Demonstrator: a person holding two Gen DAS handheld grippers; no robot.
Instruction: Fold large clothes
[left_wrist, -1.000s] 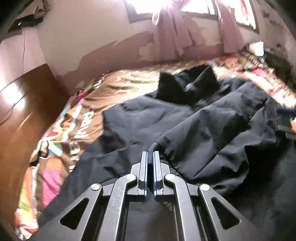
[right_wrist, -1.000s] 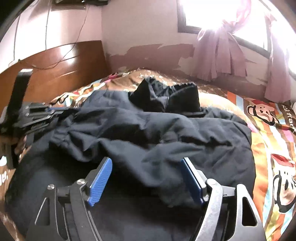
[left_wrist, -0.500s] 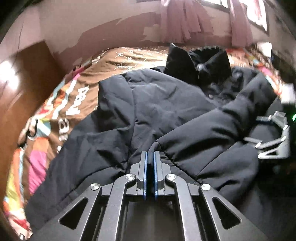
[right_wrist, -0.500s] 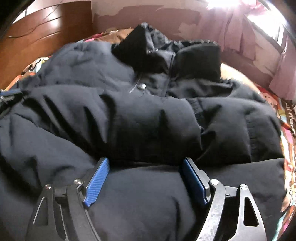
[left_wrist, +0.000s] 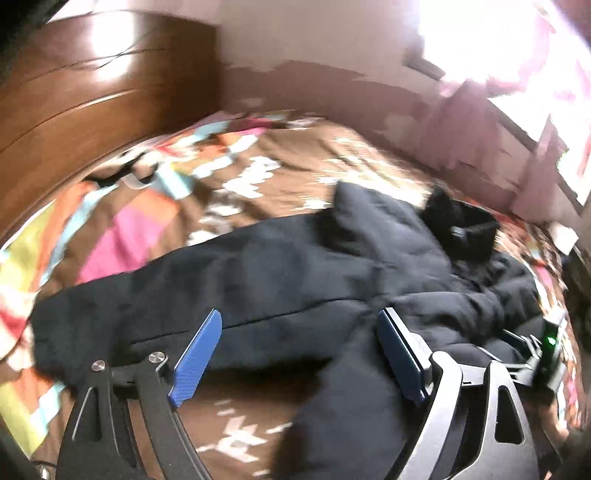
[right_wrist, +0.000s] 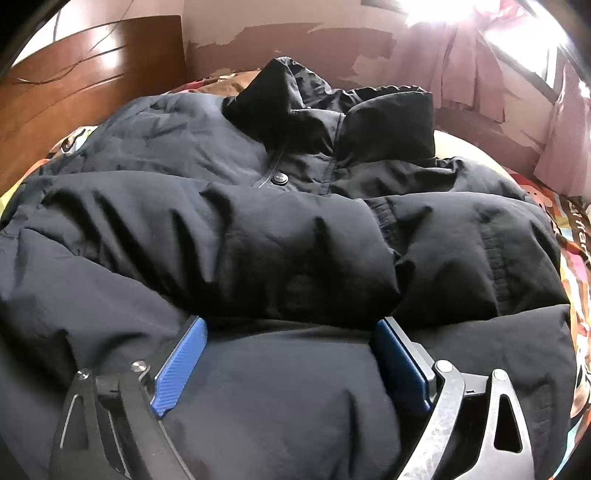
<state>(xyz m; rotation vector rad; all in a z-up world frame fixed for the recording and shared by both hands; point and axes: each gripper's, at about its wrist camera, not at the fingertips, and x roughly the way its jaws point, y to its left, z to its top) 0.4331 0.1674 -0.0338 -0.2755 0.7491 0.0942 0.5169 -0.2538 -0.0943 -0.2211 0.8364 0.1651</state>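
Note:
A big black padded jacket (right_wrist: 295, 240) lies front up on the bed, collar (right_wrist: 332, 110) at the far end and one sleeve folded across its chest. My right gripper (right_wrist: 290, 321) rests low on the jacket's lower part. Its jaws are opening, and fabric bulges between the blue pads (right_wrist: 181, 365) without being pinched. The left wrist view is blurred. There the jacket (left_wrist: 295, 280) stretches across the bedspread, and my left gripper (left_wrist: 300, 314) hovers at its near edge. Its jaws are opening wide and hold nothing. The right gripper (left_wrist: 535, 350) shows at the right edge.
The jacket lies on a colourful brown bedspread (left_wrist: 258, 177). A wooden headboard (left_wrist: 92, 92) stands at the left. Pink curtains (right_wrist: 480, 74) hang by a bright window on the peeling far wall. The bedspread shows beside the jacket's right edge (right_wrist: 576, 295).
My left gripper let go of the jacket sleeve's edge, opened wide and swung left with a roll. My right gripper sank onto the jacket and then widened a little.

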